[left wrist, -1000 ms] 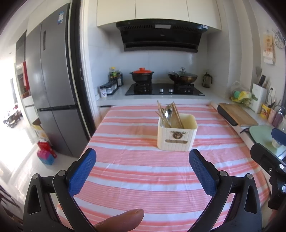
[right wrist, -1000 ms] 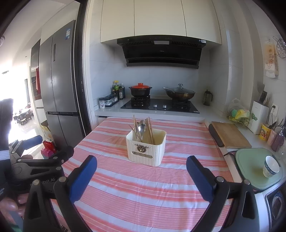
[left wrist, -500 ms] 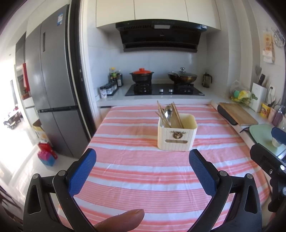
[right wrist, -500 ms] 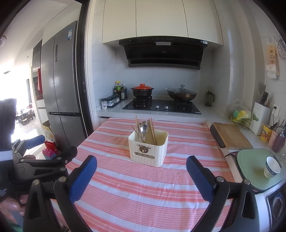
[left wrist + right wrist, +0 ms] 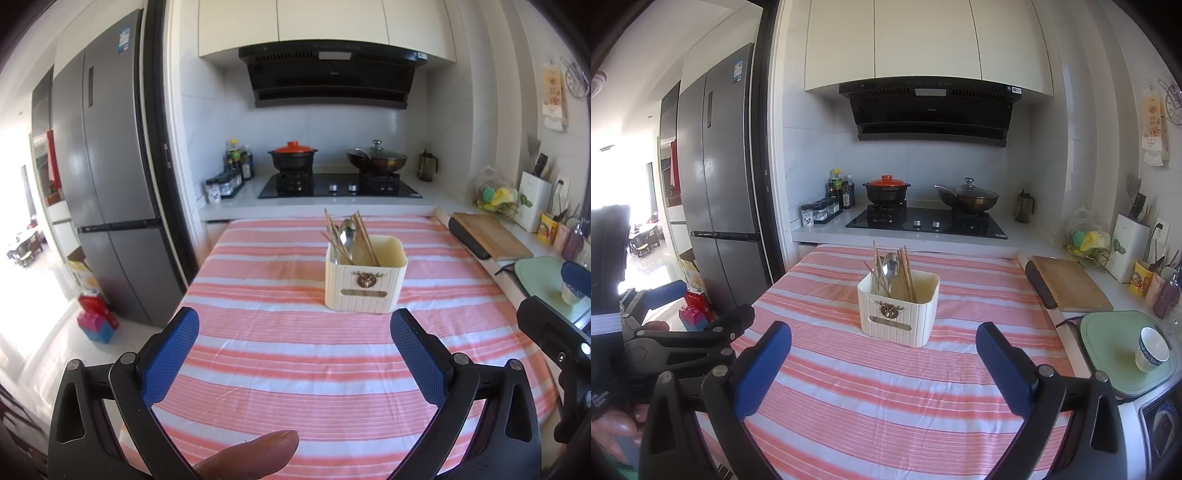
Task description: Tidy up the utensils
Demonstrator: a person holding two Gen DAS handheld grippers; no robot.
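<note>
A cream ribbed utensil holder stands upright on the pink-and-white striped tablecloth. It holds several wooden chopsticks and a metal spoon in its left part. It also shows in the right wrist view, with the chopsticks and spoon. My left gripper is open and empty, above the cloth in front of the holder. My right gripper is open and empty, also short of the holder. The left gripper appears at the left edge of the right wrist view.
A wooden cutting board and a green mat with a cup lie on the counter to the right. The stove with a red-lidded pot and a wok is behind. A fridge stands at the left.
The right wrist view has risen and shifted slightly, so the holder sits lower and further right in it. The left gripper has barely moved. Both stay open.
</note>
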